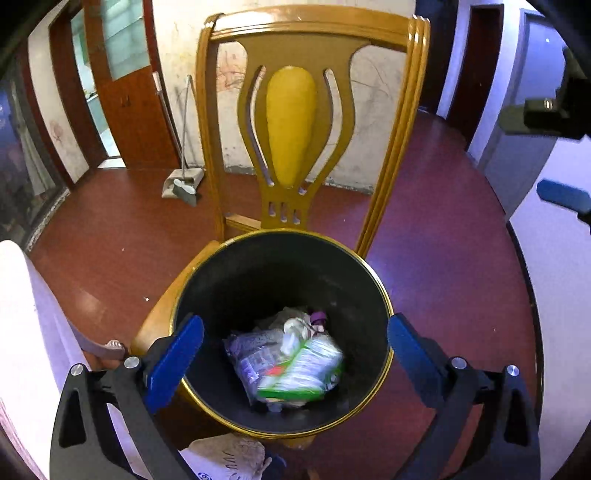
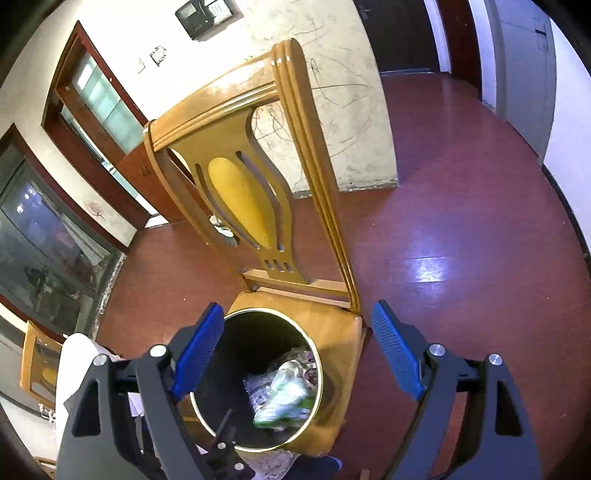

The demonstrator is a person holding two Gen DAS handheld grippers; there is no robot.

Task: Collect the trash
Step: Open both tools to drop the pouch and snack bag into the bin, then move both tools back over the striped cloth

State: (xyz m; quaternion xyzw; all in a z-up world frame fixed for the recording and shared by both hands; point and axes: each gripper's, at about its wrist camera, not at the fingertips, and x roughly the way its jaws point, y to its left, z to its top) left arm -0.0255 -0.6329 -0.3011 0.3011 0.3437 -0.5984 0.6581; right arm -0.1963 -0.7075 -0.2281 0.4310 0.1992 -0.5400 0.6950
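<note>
A black bin with a gold rim (image 1: 384,288) stands on the seat of a wooden chair (image 1: 314,33). Crumpled wrappers and packets (image 1: 291,358) lie at its bottom. My left gripper (image 1: 295,354) is open and empty, its blue pads on either side of the bin's mouth, just above it. In the right wrist view the bin (image 2: 317,373) shows below, with the trash (image 2: 288,395) inside. My right gripper (image 2: 297,358) is open and empty, higher above the bin and the chair (image 2: 258,110) seat.
A dustpan and broom (image 1: 183,181) lean against the scribbled wall behind the chair. Red-brown floor (image 2: 461,229) spreads to the right. A white cloth-covered edge (image 1: 22,295) lies at the left. Doors and a glass cabinet (image 2: 48,240) line the left wall.
</note>
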